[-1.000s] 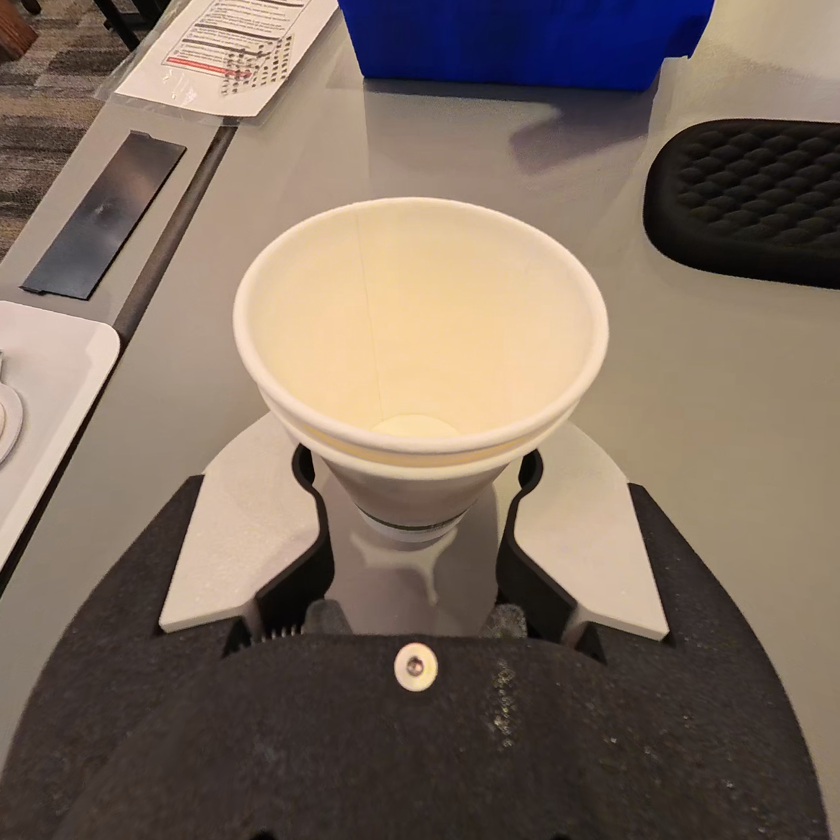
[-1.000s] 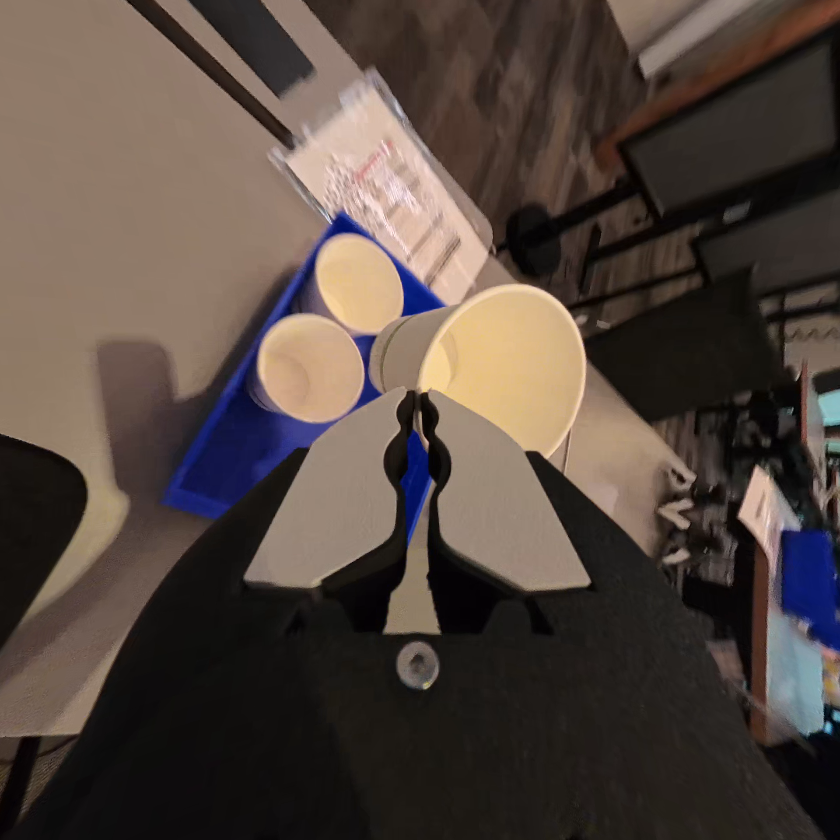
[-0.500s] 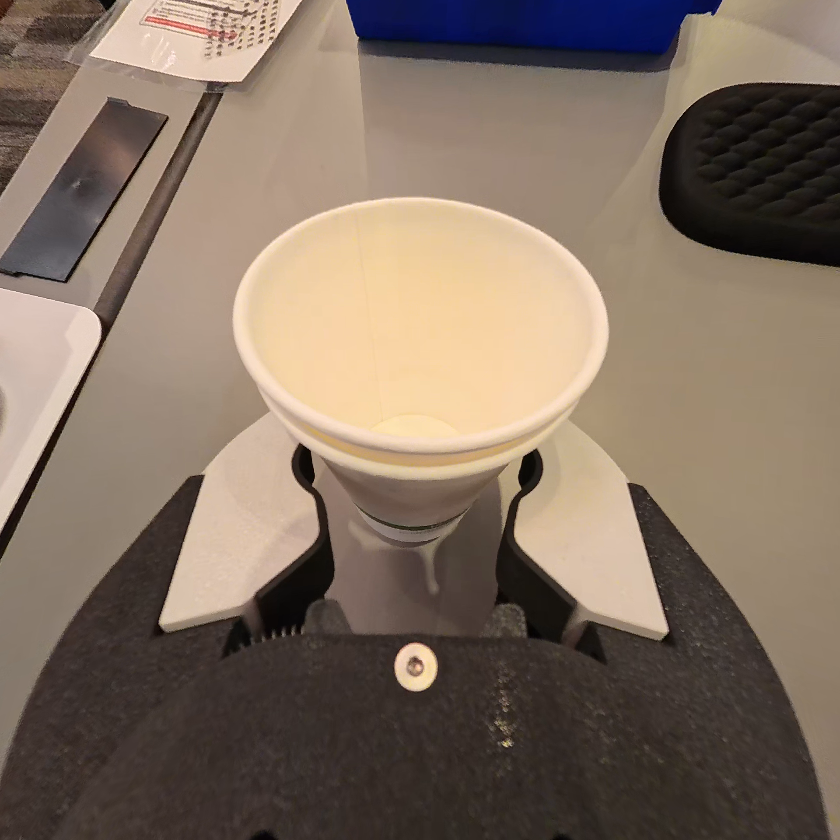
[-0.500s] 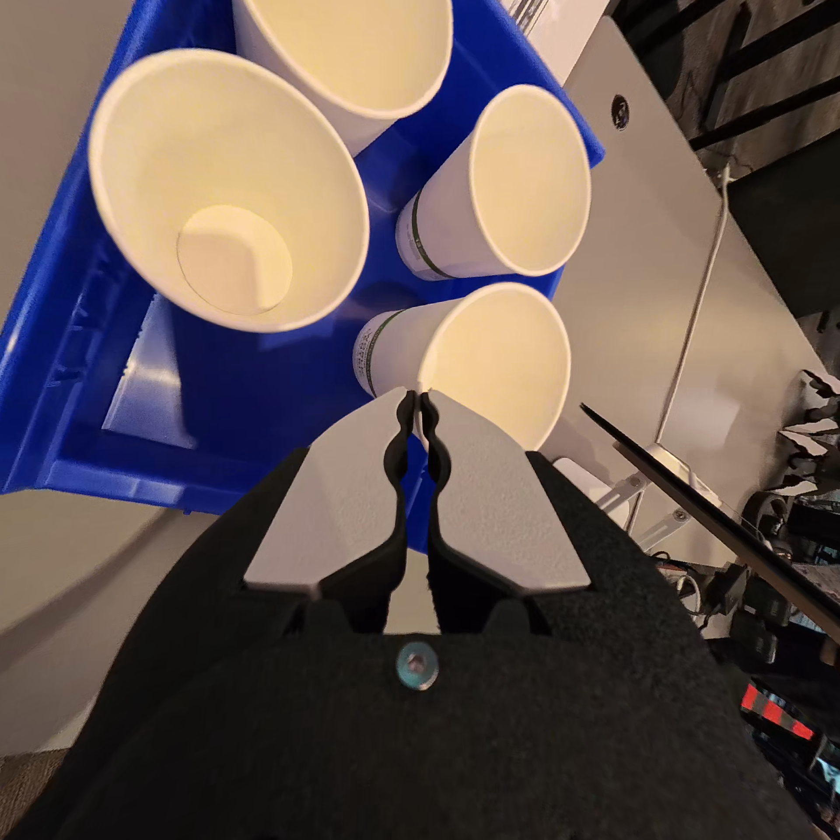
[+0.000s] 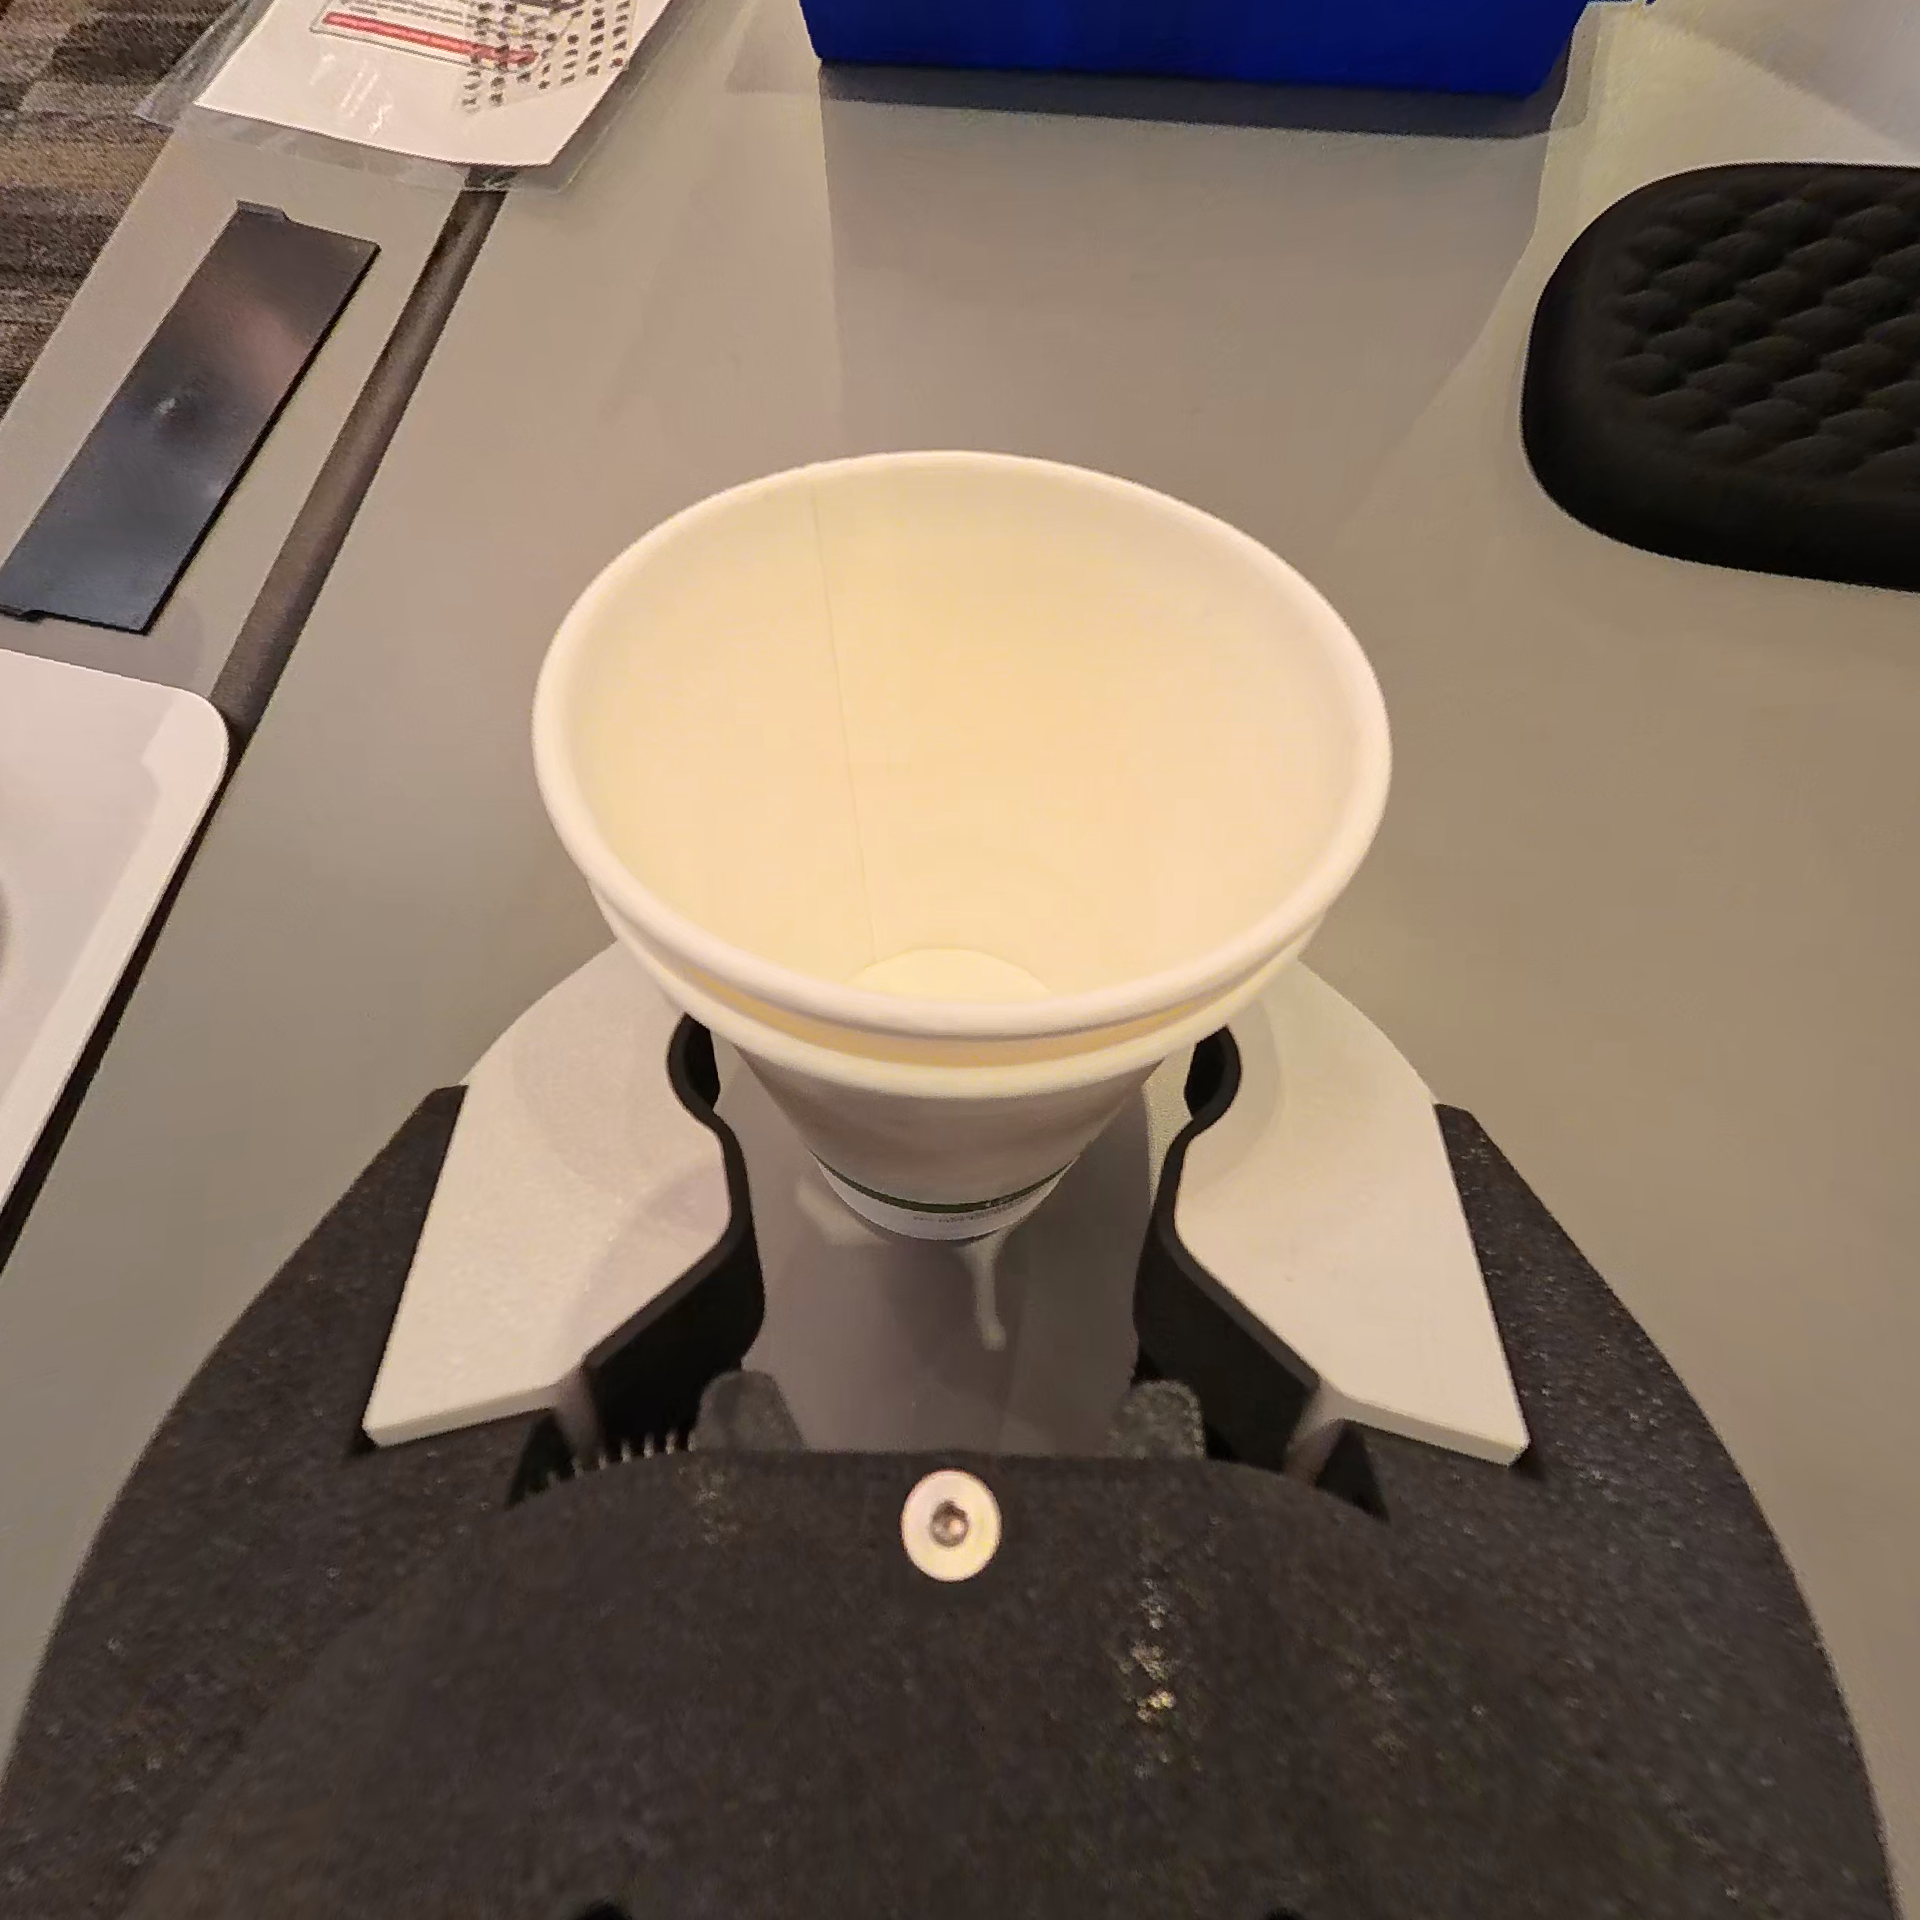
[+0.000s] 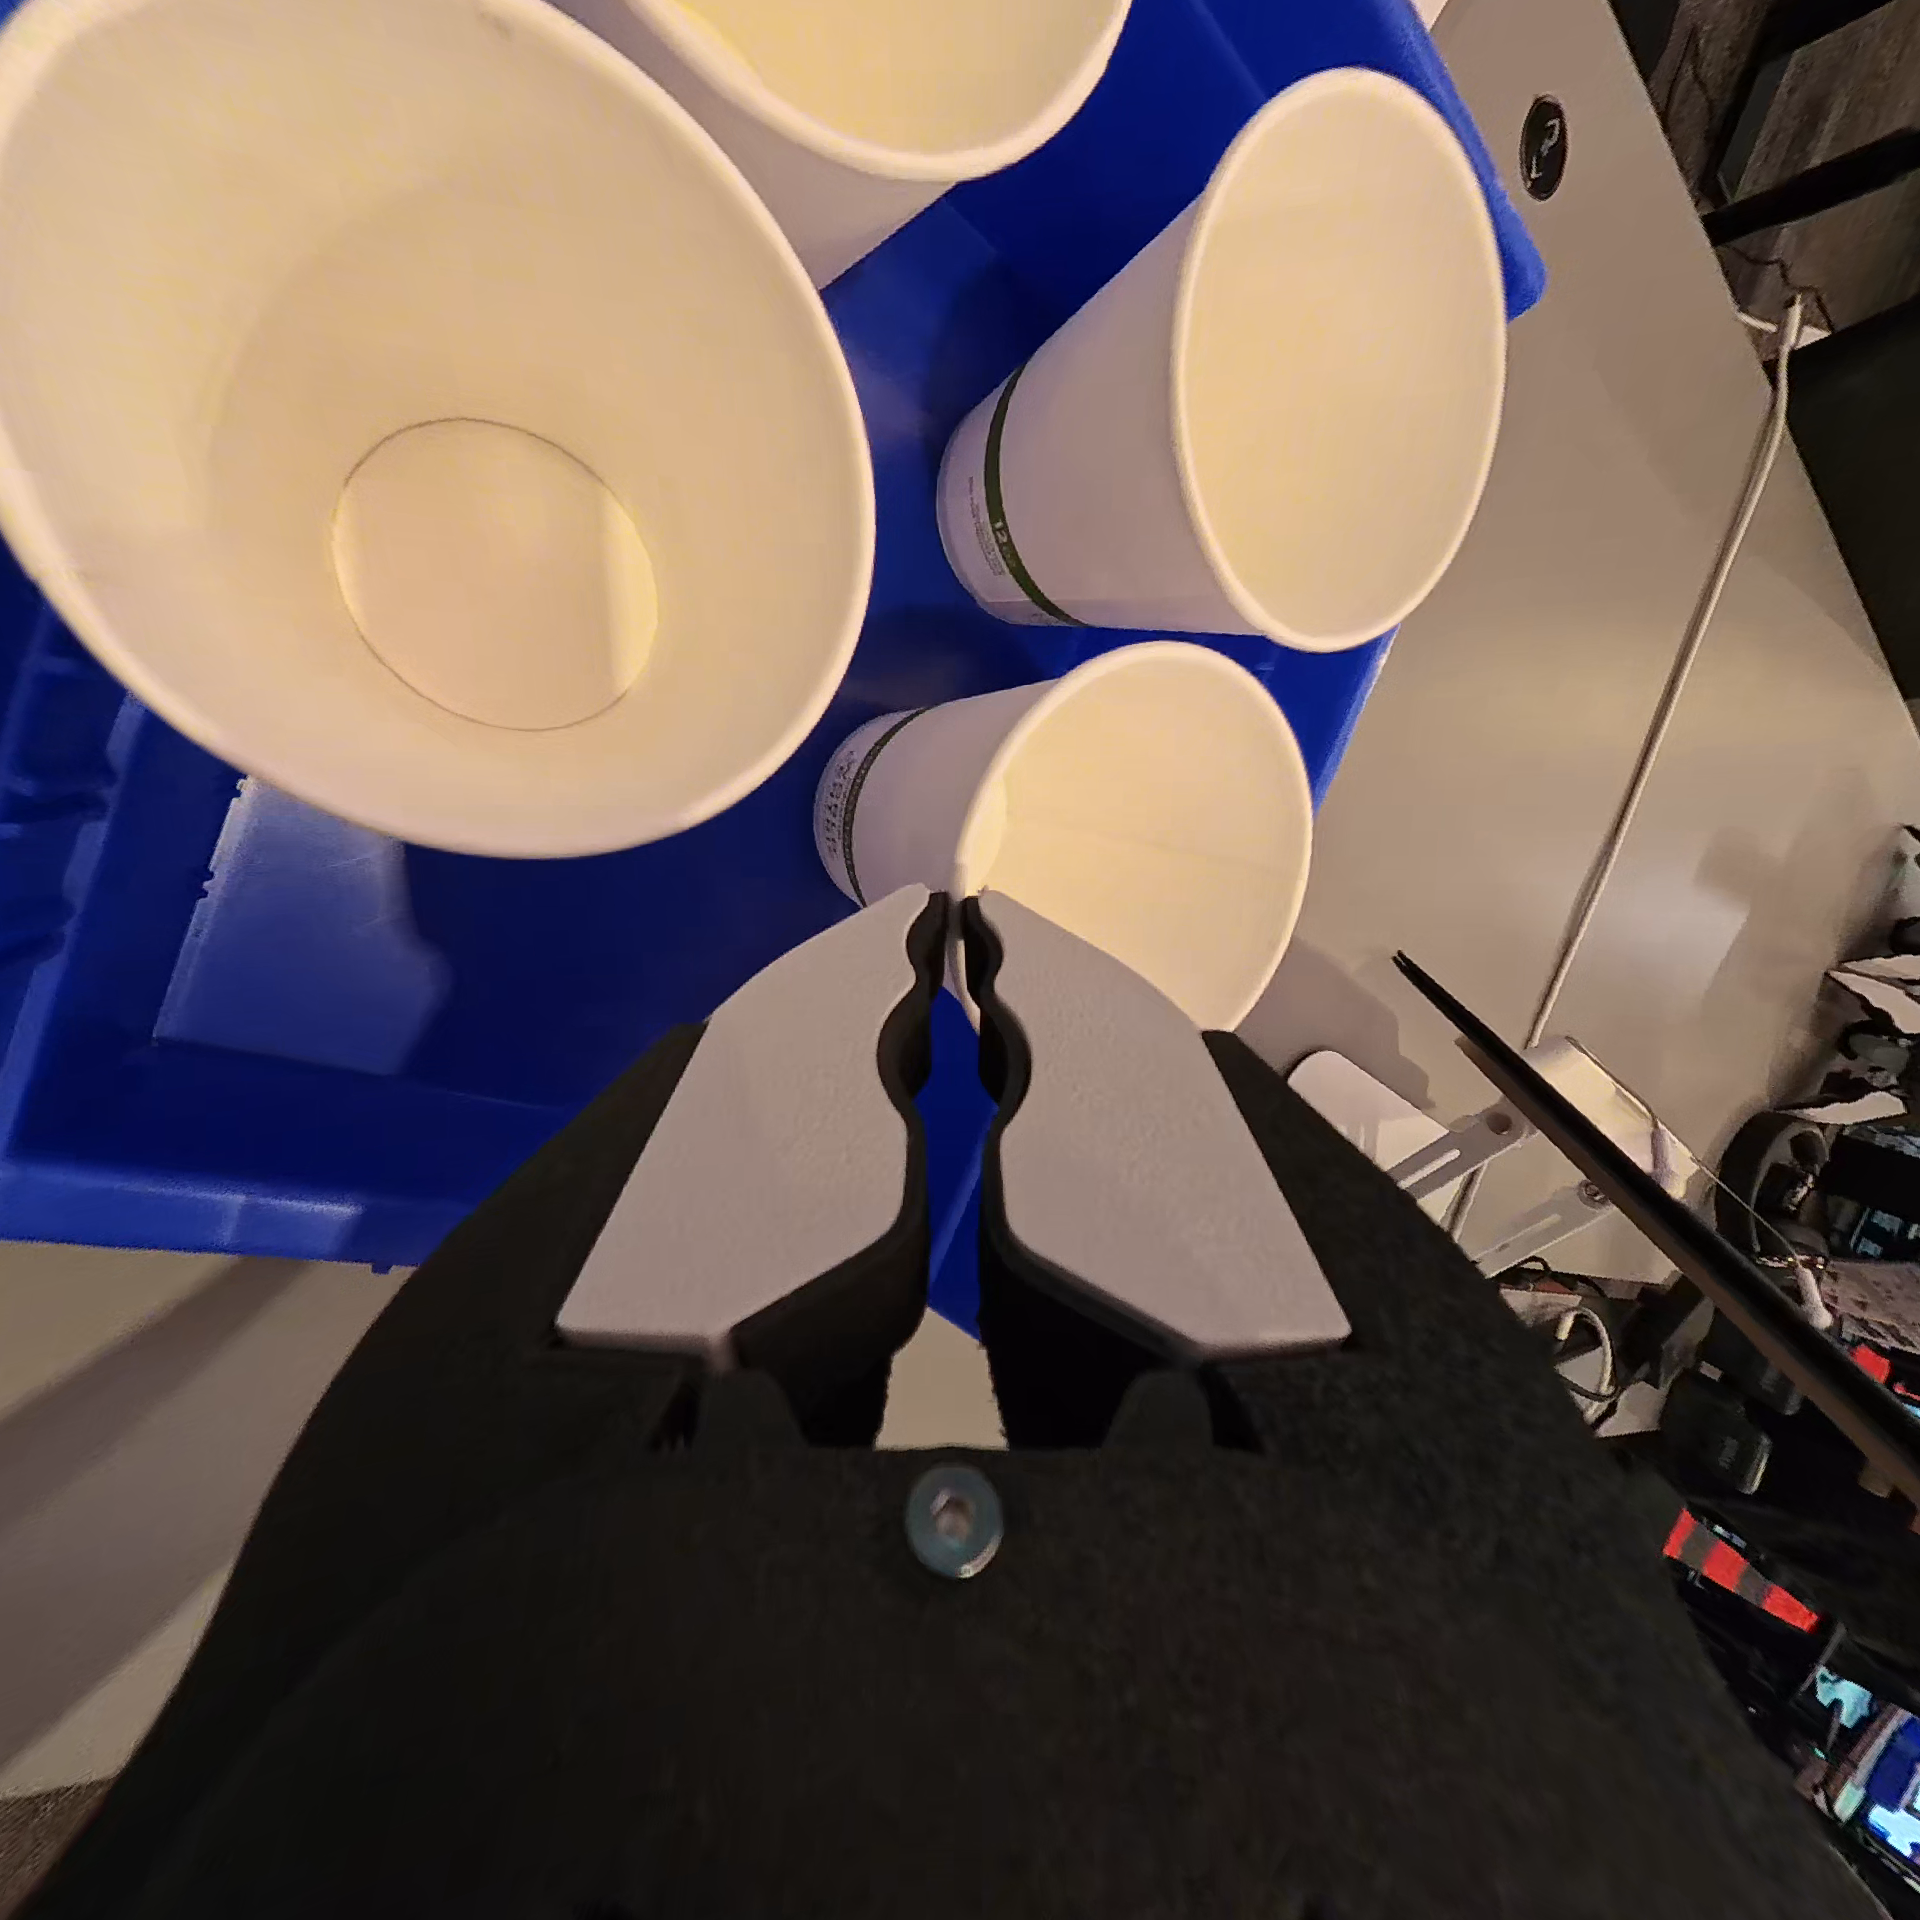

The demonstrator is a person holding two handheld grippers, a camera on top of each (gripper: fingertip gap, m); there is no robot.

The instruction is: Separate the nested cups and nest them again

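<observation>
Two nested white paper cups (image 5: 961,790) stand upright between my left gripper's fingers (image 5: 551,1195), over the grey table (image 5: 1039,364). My left gripper (image 5: 961,1049) is shut on their lower body, and two stacked rims show. My right gripper (image 6: 954,909) is shut on the rim of a single white paper cup (image 6: 1132,831) and holds it tilted over the blue bin (image 6: 520,1039). I cannot tell whether this cup touches the bin floor.
Three more white cups stand in the bin: a close one (image 6: 416,416), one at the top (image 6: 883,73), one at the right (image 6: 1340,353). A black padded mat (image 5: 1745,374), laminated sheet (image 5: 447,73), black strip (image 5: 177,416) and white tray (image 5: 83,831) lie around the table. The bin (image 5: 1195,42) sits far ahead.
My right gripper has swung with its cup from high above the table to close over the blue bin. My left gripper has shifted slightly, and the nested cups moved with it.
</observation>
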